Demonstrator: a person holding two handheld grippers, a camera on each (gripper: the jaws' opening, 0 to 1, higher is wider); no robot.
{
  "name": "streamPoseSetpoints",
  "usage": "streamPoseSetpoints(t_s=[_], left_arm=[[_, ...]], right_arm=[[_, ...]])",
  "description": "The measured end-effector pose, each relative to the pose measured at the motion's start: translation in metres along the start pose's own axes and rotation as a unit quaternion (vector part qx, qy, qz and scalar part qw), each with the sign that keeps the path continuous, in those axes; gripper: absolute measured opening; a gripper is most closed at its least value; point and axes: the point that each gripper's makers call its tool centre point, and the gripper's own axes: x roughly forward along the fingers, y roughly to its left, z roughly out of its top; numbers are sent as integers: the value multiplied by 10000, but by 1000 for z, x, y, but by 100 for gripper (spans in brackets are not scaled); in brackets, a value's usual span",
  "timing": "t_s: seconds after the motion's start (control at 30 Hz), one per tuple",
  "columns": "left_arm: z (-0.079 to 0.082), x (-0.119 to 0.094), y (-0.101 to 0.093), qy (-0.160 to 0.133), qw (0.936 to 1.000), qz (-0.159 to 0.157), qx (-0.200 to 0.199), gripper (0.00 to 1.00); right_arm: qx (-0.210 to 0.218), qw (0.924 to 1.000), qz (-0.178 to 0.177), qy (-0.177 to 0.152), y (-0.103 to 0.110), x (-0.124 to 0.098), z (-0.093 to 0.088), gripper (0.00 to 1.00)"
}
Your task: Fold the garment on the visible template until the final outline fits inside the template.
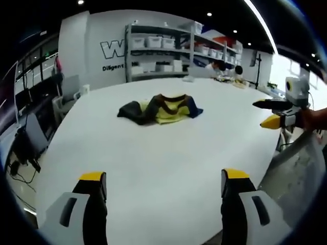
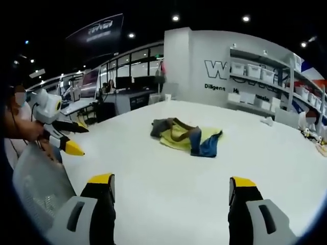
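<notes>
A crumpled garment (image 1: 161, 108) in yellow, dark blue and brown lies bunched on the far half of a white table (image 1: 153, 153). My left gripper (image 1: 163, 178) hangs open over the near edge, well short of the cloth, with nothing between its jaws. At the table's right side my right gripper (image 1: 273, 113) is held in a hand, its yellow-tipped jaws apart. In the right gripper view the garment (image 2: 186, 137) lies mid-table (image 2: 168, 168), and my right gripper (image 2: 172, 182) is open and empty far in front of it. The left gripper (image 2: 71, 138) shows at the left edge.
Shelving with white bins (image 1: 168, 46) stands behind the table. Chairs (image 1: 66, 97) line the left side and a mesh chair back (image 2: 41, 189) is close by. Desks with monitors (image 2: 127, 84) fill the far room. Small items (image 1: 188, 78) sit near the table's far edge.
</notes>
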Motion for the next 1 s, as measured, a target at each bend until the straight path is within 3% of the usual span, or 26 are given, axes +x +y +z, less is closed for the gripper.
streamPoseSetpoints(t_s=[0.27,0.47,0.8,1.0], left_arm=[[16,16,5,-1,9998,-122,165,85],[29,34,3,39,9976,-259,637,79],[42,58,1,95,9940,-448,991,71],[49,76,-1,148,9922,-536,1117,65]], right_arm=[[-144,9998,40,165,-9,9,-6,87],[-150,9996,139,197,-13,20,0,81],[-190,9994,207,214,-25,38,13,74],[-369,9983,239,394,-36,52,14,59]])
